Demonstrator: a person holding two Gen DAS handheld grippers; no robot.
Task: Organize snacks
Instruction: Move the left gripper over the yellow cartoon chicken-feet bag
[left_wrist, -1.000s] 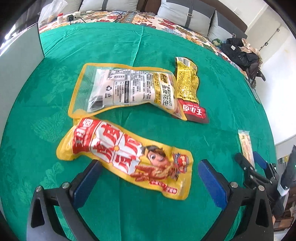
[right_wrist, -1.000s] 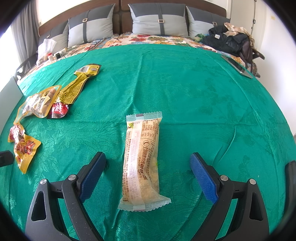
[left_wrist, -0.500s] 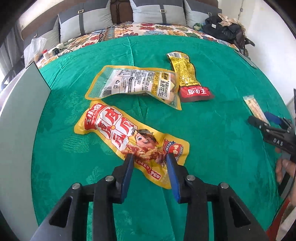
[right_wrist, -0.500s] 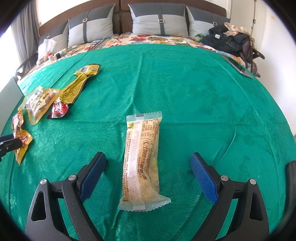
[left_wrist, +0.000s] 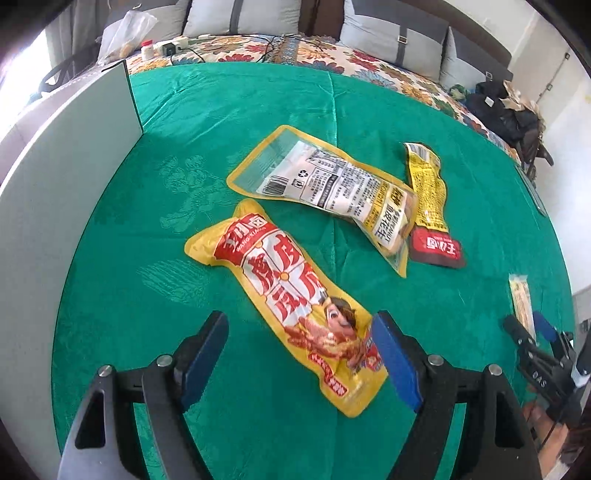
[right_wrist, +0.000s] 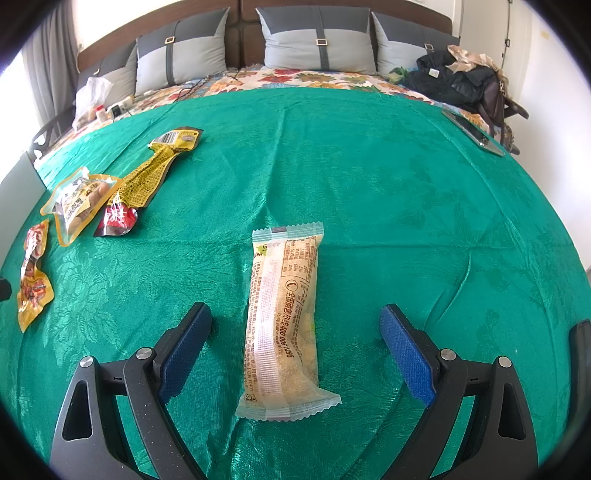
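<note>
Snacks on green cloth (left_wrist: 258, 424), four packs in all. Red-and-yellow pouch (left_wrist: 291, 299): flat, slanting, near end lying between the pads of the left gripper (left_wrist: 299, 354); right pad just beside or touching its edge, cannot tell which; left pad well clear of it. Jaws of that gripper spread, just opened wider, pinching nothing. Clear-fronted yellow pouch (left_wrist: 332, 188): beyond the first, label side up, far corner overlapping a narrow yellow pack (left_wrist: 428, 192) with a dark red end. Pale bar (right_wrist: 284, 317): flat, lengthwise, midway between the pads of the right gripper (right_wrist: 295, 347), apart from both; jaws spread wide, pinching nothing. Same bar (left_wrist: 521, 299) seen small at the right edge of the left view, with the right gripper (left_wrist: 532, 332) just below it. Other three packs grouped at far left of the right view, well apart from the bar. Grey panel (left_wrist: 62, 192) upright along the cloth's left edge. Pillows (right_wrist: 317, 40) and floral sheet (right_wrist: 295, 79) behind.
</note>
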